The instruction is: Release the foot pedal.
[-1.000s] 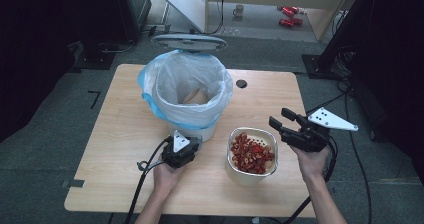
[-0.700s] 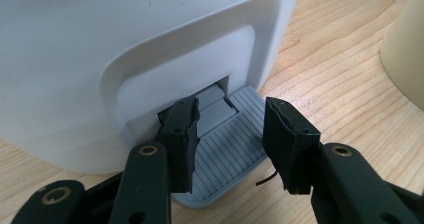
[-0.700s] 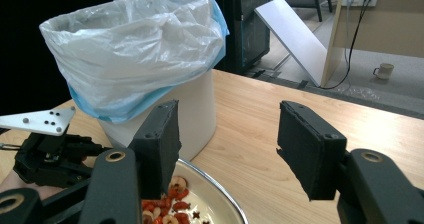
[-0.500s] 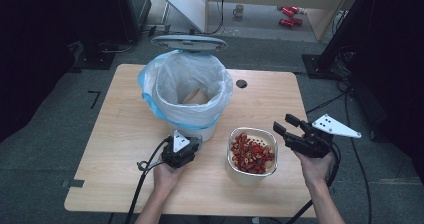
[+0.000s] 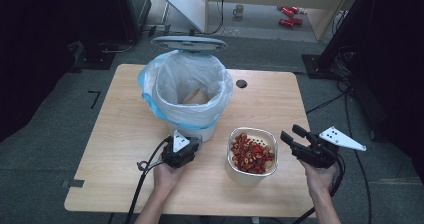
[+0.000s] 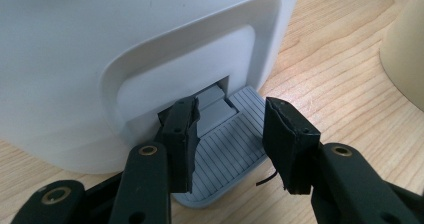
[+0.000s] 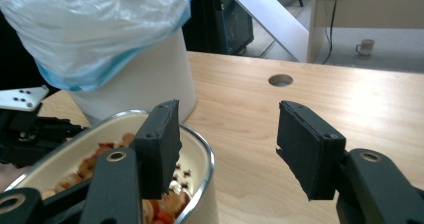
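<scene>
1. The left gripper (image 5: 191, 143) is sitting at the foot of the round white plastic pedal bin (image 5: 204, 132), near the middle of the pale wooden table (image 5: 120, 149).
2. In the left gripper view, the left gripper (image 6: 230, 134) is hanging released. Its two black jaws are standing apart over the grey ribbed foot pedal (image 6: 227, 171) and are clamping nothing. Whether they are pressing on the pedal cannot be told.
3. The bin's round grey lid (image 5: 189, 43) is standing raised behind the translucent blue-edged plastic liner bag (image 5: 167, 84), which is folding over the rim.
4. The right gripper (image 5: 289, 133) is hovering just beside the right edge of the cream rounded bowl (image 5: 249, 173). The bowl is holding red dried slices (image 5: 250, 151) and is standing just right of the bin.
5. In the right gripper view, the right gripper (image 7: 227, 139) is gaping unclenched. One jaw is showing over the bowl's rim (image 7: 202, 151) and the other over bare wood, and they are grasping nothing.
</scene>
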Available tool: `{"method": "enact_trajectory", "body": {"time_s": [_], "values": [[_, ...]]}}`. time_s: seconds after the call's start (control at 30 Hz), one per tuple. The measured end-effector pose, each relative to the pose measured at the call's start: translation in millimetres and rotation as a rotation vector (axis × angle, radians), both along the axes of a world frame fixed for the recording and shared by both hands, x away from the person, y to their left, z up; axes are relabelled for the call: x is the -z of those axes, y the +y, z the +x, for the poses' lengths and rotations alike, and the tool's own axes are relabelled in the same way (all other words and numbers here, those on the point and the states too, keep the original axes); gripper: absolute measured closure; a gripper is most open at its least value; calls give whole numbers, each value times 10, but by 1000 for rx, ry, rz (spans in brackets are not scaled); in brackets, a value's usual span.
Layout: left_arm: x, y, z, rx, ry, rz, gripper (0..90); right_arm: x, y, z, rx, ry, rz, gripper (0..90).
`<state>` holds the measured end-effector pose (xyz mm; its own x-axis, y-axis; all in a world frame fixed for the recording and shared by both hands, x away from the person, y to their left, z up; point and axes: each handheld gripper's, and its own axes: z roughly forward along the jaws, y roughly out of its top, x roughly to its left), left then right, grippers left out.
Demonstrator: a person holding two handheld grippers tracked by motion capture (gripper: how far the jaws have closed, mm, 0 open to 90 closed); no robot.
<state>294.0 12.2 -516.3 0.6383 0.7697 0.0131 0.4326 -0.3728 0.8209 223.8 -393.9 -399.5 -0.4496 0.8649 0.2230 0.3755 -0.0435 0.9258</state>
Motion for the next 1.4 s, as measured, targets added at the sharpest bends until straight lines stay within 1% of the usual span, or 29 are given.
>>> {"method": "enact_trajectory", "body": {"time_s": [0.03, 0.13, 0.17, 0.27, 0.3, 0.37, 0.43, 0.5, 0.77, 0.83, 0.97, 1.0, 1.03, 1.2, 1.23, 1.4], "values": [[0, -1, 0, 0, 0, 0, 579, 54, -27, -17, 10, 7, 4, 431], [0, 0, -1, 1, 0, 1, 579, 104, -53, -35, 20, 15, 9, 432], [0, 0, 0, 1, 0, 1, 579, 155, -78, -50, 31, 14, 3, 432], [0, -1, -1, 0, 0, 1, 579, 231, -101, -77, 45, 28, -2, 432], [0, -1, -1, 0, 0, 1, 579, 231, -101, -77, 45, 28, -2, 432], [0, 0, -1, 1, -1, 2, 579, 287, -116, -91, 52, 32, -9, 432], [0, 0, -1, 1, 0, 2, 579, 370, -135, -114, 65, 46, -12, 432], [0, -1, -2, 0, 0, 2, 579, 398, -142, -117, 68, 45, -16, 432], [0, -3, -2, 0, -1, 3, 579, 627, -153, -126, 97, 94, -40, 432], [0, -3, -2, -1, -2, 3, 579, 681, -156, -121, 102, 98, -50, 433], [0, -4, -2, -1, -2, 4, 579, 802, -163, -115, 123, 128, -59, 432], [0, -4, -2, -1, -2, 3, 579, 850, -165, -109, 130, 139, -74, 433], [0, -4, -2, -1, -2, 3, 579, 850, -165, -109, 130, 139, -74, 433], [-1, -2, -3, -1, -2, 3, 579, 965, -147, -92, 143, 170, -113, 432], [-1, -4, -4, -2, -2, 2, 578, 1010, -139, -83, 145, 182, -130, 432], [-1, -1, -4, -4, 0, -4, 578, 1087, -125, -68, 152, 206, -154, 430]]}}
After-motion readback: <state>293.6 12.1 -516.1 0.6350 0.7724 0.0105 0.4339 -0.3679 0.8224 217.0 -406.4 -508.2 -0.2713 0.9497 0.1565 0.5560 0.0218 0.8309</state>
